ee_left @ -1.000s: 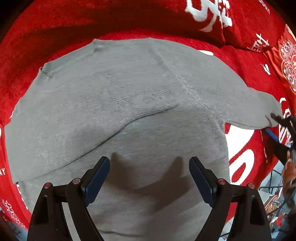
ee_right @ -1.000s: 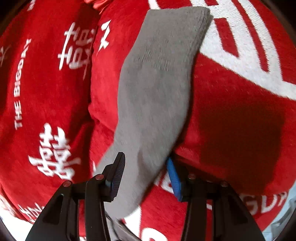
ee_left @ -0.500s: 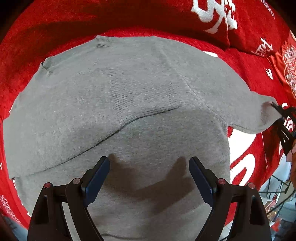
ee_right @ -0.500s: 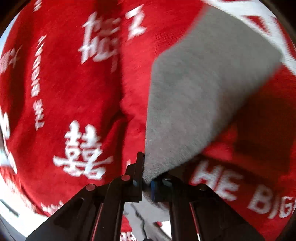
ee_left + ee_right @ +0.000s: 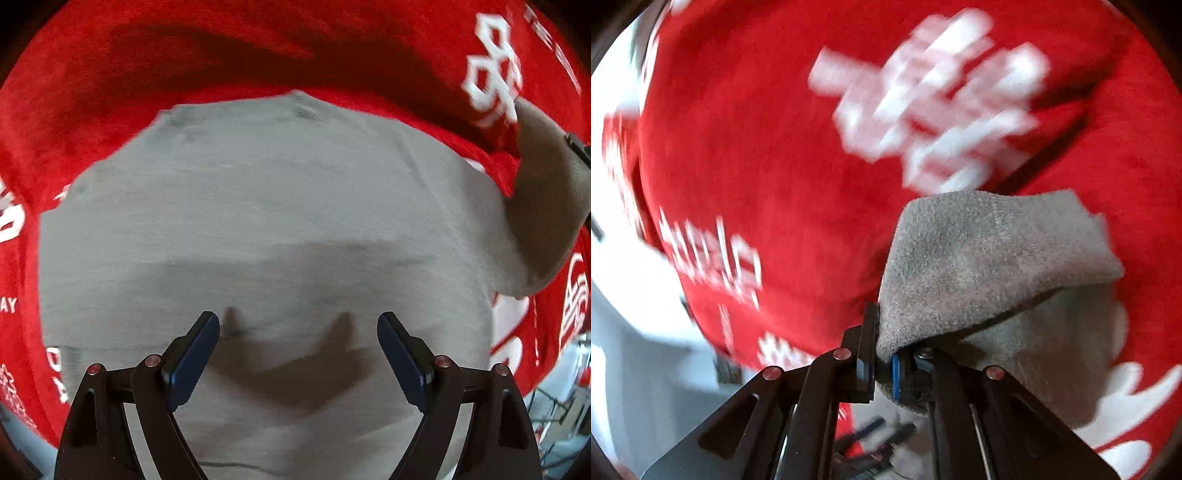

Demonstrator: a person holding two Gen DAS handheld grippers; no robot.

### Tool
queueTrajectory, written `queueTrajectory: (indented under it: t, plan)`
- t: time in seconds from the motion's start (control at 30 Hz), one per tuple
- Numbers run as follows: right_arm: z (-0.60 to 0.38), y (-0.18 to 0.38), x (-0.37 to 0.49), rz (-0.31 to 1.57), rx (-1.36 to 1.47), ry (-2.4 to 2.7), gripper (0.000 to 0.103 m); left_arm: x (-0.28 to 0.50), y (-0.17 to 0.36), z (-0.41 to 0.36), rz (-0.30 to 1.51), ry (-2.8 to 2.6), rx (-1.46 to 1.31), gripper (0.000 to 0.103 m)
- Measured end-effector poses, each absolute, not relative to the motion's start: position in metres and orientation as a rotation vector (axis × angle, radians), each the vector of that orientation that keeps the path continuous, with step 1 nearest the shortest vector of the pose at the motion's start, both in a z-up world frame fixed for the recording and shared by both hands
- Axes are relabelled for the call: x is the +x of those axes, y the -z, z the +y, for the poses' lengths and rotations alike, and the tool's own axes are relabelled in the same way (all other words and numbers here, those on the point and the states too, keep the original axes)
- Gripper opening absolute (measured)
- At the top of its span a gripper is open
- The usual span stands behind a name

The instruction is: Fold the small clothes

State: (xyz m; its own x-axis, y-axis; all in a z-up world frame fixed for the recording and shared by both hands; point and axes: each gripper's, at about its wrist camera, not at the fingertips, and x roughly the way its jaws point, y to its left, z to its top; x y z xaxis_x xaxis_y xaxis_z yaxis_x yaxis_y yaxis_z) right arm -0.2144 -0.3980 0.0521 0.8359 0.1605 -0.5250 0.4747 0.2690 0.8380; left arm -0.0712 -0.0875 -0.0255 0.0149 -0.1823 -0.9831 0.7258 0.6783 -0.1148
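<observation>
A small grey knit sweater (image 5: 266,221) lies spread flat on a red blanket. My left gripper (image 5: 298,332) is open and empty, hovering just above the sweater's lower body. The sweater's right sleeve (image 5: 546,206) is lifted and curls up at the right edge of the left wrist view. My right gripper (image 5: 882,354) is shut on the cuff end of that grey sleeve (image 5: 990,258) and holds it raised above the blanket. The right wrist view is blurred by motion.
The red blanket (image 5: 221,55) with white characters and letters covers the surface around the sweater, also in the right wrist view (image 5: 775,147). Its edge and a pale floor show at the lower left (image 5: 635,332). Metal racks stand at the lower right (image 5: 561,398).
My right gripper closed on the sleeve cuff, then lifted and swung it up and inward. The left gripper stayed open and shifted a little over the sweater body.
</observation>
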Motion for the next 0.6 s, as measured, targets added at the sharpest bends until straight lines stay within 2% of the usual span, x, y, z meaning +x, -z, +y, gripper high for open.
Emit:
queueTrajectory:
  t: [0.23,0.37,0.43,0.5,0.6]
  plan:
    - [-0.318,-0.008,-0.121,0.904,1.153,0.157,0.007,-0.015,0.020,-0.038,1.365,0.625,0.387,0.088]
    - [-0.298,0.028,-0.111,1.062,1.160,0.218,0.011,0.008,0.020,-0.013,1.359,0.583,0.353,0.088]
    - [-0.297,0.037,-0.114,1.093,1.207,0.240,0.026,0.015,0.021,-0.004,1.363,0.581,0.341,0.088]
    - [-0.302,0.032,-0.130,1.012,1.286,0.258,0.051,0.022,0.023,0.004,1.372,0.587,0.329,0.088]
    - [-0.318,0.020,-0.152,0.910,1.312,0.396,0.055,0.025,0.033,-0.002,1.401,0.595,0.292,0.088]
